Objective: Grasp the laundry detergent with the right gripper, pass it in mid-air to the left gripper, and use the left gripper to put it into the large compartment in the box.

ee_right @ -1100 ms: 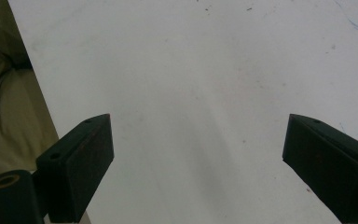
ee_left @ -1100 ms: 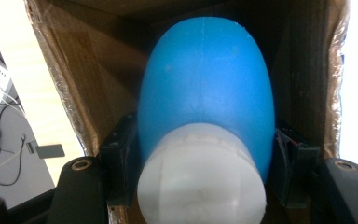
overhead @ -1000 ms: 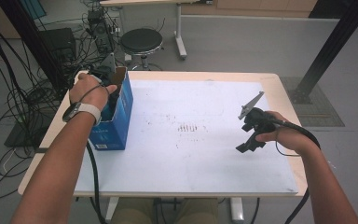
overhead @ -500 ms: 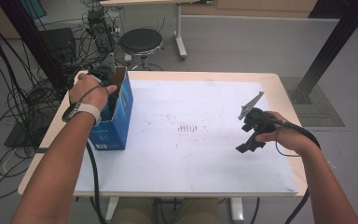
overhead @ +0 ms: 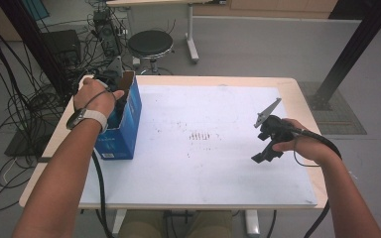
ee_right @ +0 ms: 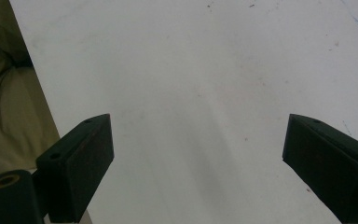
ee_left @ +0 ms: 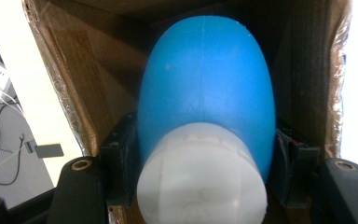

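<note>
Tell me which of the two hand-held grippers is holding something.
The left hand-held gripper, inside the blue box, grips a blue bottle with a white cap. The right hand-held gripper is open over the bare table.

The box is rough brown cardboard inside, printed glossy blue outside. The bottle in it looks like smooth matt blue plastic with a white plastic cap. The table has a smooth white top, faintly scuffed.

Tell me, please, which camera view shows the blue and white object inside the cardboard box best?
The left gripper view: the blue and white object sits close up between the left gripper jaws, which press its sides, inside the brown-walled box. In the high view the hand and the box wall hide it. The right gripper view faces the white tabletop.
</note>
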A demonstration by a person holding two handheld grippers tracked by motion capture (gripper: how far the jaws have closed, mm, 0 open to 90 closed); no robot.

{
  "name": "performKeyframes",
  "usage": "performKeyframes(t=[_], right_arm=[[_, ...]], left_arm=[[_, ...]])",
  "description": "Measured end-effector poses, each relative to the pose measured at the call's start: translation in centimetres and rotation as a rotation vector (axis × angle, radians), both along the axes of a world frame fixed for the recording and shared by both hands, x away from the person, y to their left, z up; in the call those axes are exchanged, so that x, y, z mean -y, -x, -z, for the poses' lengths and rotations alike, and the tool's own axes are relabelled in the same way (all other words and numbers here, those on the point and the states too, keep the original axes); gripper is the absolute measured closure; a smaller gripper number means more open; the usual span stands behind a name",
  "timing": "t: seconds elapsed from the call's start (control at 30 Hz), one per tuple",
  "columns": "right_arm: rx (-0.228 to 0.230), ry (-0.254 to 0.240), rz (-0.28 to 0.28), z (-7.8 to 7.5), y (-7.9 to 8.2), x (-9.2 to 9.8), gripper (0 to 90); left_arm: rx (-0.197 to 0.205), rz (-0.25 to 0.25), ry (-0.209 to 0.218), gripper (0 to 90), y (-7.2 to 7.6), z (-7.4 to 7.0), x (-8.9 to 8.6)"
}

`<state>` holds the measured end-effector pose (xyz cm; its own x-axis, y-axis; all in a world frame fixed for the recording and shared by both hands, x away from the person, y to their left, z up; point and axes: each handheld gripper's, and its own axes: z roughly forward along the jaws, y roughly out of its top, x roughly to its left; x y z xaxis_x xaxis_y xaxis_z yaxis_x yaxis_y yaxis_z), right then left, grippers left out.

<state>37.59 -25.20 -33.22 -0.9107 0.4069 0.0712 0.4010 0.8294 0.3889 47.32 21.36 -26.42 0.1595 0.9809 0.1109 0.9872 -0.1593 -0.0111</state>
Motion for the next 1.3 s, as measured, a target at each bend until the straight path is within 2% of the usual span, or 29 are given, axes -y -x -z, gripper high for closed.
performKeyframes(t=[0.07,0.23,1.03,1.3], right_arm=[[-0.006,0.003,0.013,0.03,0.06,-0.02,8.7],[0.002,0.003,-0.002,0.03,0.05,-0.07,8.7],[0.002,0.005,-0.006,0.00,0.13,-0.18,8.7],[0.004,0.003,-0.007,0.02,0.05,-0.43,8.7]], left_arm=[[0.000,0.001,0.000,37.2,0.01,-0.01,0.01],[0.000,0.002,-0.001,37.2,0.02,0.01,0.08],[0.003,-0.008,-0.007,37.2,0.14,0.01,0.16],[0.002,0.002,-0.001,37.2,0.21,0.01,0.02]])
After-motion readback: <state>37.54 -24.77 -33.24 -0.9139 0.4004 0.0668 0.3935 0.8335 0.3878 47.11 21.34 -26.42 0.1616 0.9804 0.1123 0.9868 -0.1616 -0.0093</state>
